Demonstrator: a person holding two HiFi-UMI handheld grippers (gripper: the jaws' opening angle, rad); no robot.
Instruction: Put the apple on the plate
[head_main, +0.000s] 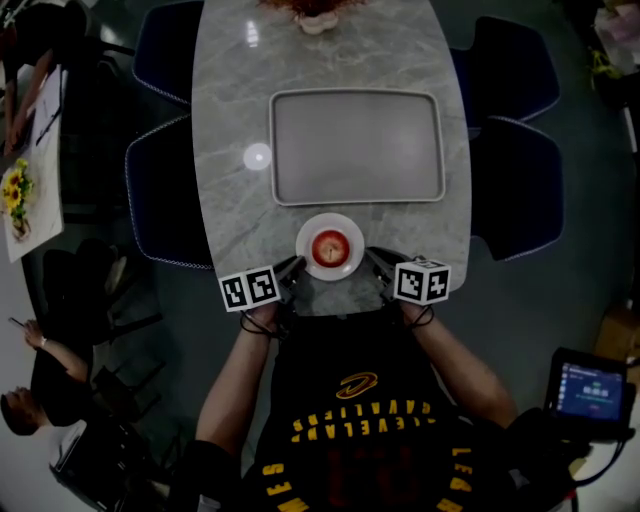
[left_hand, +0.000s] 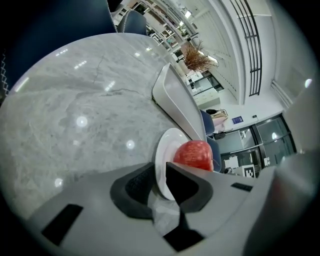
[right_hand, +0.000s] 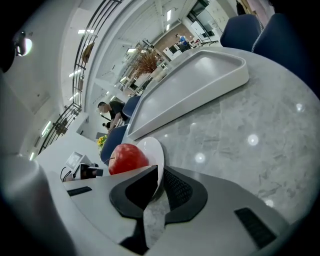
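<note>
A red apple (head_main: 329, 246) lies on a small white plate (head_main: 330, 221) at the near edge of the marble table (head_main: 230, 150). My left gripper (head_main: 297, 266) is shut on the plate's left rim and my right gripper (head_main: 371, 259) is shut on its right rim. In the left gripper view the plate (left_hand: 164, 152) stands edge-on between the jaws of the left gripper (left_hand: 159, 176), with the apple (left_hand: 194, 155) behind. The right gripper view shows the plate (right_hand: 153, 149) likewise edge-on, pinched by the right gripper (right_hand: 159, 183), and the apple (right_hand: 127, 157) to the left of it.
A large grey tray (head_main: 357, 147) lies just beyond the plate, seen also as the tray (left_hand: 175, 100) and the tray (right_hand: 200, 80). A vase of dried stems (head_main: 316, 14) stands at the far end. Dark blue chairs (head_main: 160, 200) flank the table. A person (head_main: 40, 385) sits at lower left.
</note>
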